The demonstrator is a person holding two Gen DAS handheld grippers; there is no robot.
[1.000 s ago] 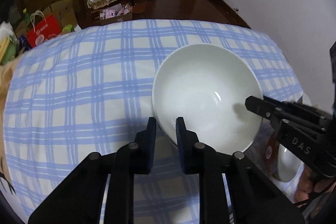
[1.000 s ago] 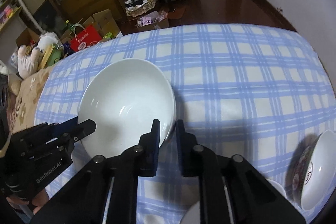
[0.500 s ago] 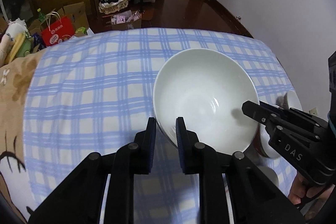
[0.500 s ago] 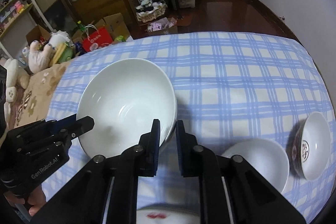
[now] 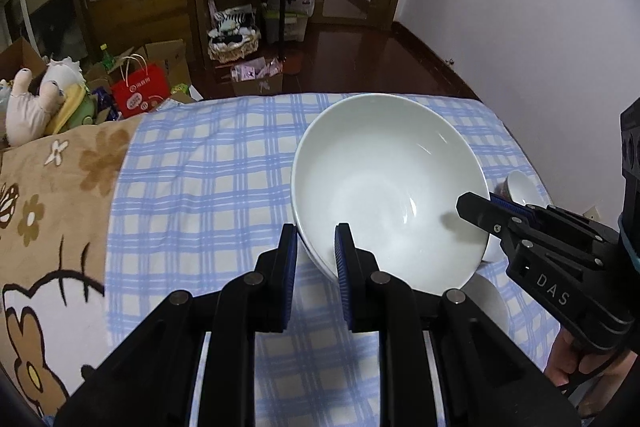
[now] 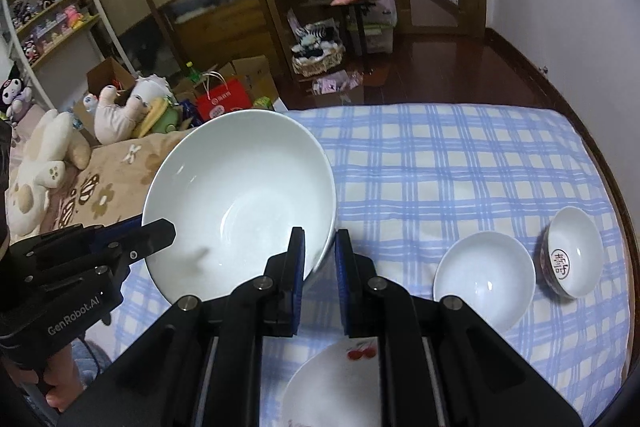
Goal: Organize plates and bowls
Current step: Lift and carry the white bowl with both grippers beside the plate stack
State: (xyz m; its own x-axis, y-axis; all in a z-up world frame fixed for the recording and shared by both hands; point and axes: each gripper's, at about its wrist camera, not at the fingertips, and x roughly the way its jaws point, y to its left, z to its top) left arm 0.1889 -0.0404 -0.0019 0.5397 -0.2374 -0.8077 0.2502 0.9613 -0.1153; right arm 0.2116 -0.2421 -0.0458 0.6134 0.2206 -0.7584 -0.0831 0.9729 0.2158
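Both tools are clamped on the rim of the large white bowl (image 6: 240, 203), one at each side: the right gripper (image 6: 319, 267) pinches its right edge, and the left gripper (image 5: 316, 259) pinches the opposite edge. The bowl hangs tilted above the blue checked cloth (image 6: 440, 163), off the surface.

A judgement on the carry: with only two thin rim grips on glazed ware, both hands ought to travel together and level, since any twist between them could lever the rim out of one pair of pads. Lower it straight onto wherever the stack is to form, and release both sides only once the foot rests flat.

Counting outward from the big bowl: nearest the camera, below and right of it, a plate with cherries (image 6: 332, 383) on its rim, partly hidden by the tool, so it may be a shallow dish. Further right of the bowl sits a small white bowl (image 6: 484, 277), and just beyond that a patterned bowl (image 6: 572, 251) with a character printed inside. That makes three bowls and one plate.
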